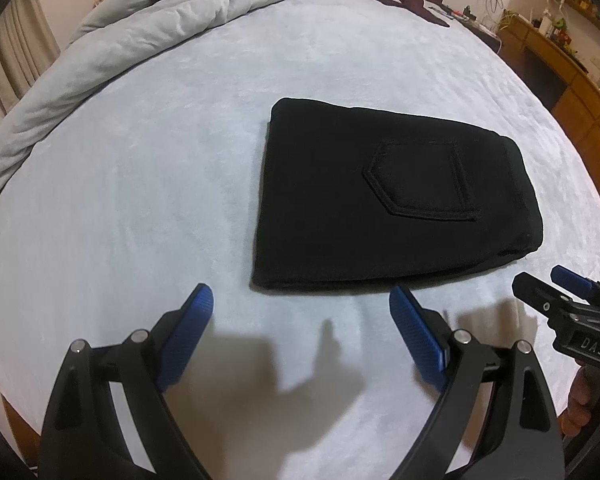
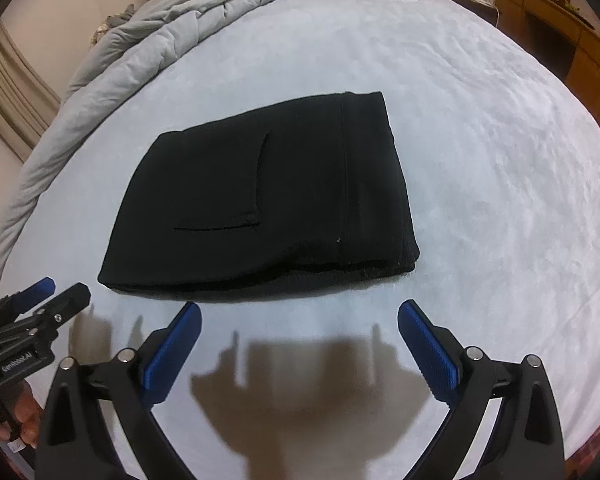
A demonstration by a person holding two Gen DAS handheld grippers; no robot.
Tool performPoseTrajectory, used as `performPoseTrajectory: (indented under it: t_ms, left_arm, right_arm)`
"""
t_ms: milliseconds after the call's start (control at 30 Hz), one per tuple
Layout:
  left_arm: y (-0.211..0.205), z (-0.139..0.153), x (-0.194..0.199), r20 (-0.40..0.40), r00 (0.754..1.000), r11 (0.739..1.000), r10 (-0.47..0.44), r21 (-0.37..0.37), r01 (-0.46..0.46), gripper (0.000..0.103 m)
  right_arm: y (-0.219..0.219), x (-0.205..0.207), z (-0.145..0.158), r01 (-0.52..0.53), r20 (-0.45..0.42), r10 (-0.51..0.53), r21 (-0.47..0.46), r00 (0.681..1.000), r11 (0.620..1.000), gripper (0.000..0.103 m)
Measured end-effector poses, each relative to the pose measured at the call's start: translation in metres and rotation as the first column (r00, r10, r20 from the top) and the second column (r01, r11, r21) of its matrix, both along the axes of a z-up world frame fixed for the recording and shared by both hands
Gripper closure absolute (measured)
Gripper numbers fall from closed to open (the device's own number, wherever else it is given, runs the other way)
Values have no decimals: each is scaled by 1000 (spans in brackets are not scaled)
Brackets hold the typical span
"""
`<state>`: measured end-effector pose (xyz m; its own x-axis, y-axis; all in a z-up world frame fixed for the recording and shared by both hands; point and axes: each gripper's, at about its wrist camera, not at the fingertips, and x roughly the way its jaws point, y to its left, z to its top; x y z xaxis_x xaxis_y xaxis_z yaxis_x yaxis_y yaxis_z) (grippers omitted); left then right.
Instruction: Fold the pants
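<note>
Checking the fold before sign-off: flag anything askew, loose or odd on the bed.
Nothing stands out. The black pants lie in a compact folded stack on the bed sheet, edges fairly even, pocket side up. Both grippers are clear of them.

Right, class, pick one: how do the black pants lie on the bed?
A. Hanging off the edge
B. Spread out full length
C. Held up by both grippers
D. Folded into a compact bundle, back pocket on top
D: the pants lie in a short folded stack with the back pocket up, both grippers clear.

place: home bedroom | signs: bed (image 1: 180, 128), rumpled duvet (image 1: 112, 40), wooden cabinets (image 1: 571, 68)
</note>
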<state>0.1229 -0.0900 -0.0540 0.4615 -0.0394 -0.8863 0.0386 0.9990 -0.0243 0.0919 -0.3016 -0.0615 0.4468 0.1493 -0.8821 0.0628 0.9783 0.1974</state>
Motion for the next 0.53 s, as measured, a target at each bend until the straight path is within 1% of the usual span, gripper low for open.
performPoseTrajectory:
  t_ms: [67, 133, 233, 533]
  left_arm:
    - [-2, 1, -1, 2, 1000, 1000, -1, 2, 1, 17]
    - [-2, 1, -1, 0, 1000, 1000, -2, -10, 2, 17]
    - [-3, 2, -3, 5, 1000, 1000, 2, -19, -2, 12]
    - [-4, 5, -4, 1, 1000, 1000, 17, -19, -17, 10]
  right_arm:
    - [-2, 0, -1, 6, -6, -6, 7, 1000, 1000, 4]
    - [-3, -1, -2, 8, -8, -8, 7, 1000, 1000, 4]
    - [-4, -1, -3, 9, -11, -9, 8, 1000, 1000, 4]
    - [-6, -2, -3, 12, -17, -12, 11, 1000, 1000, 4]
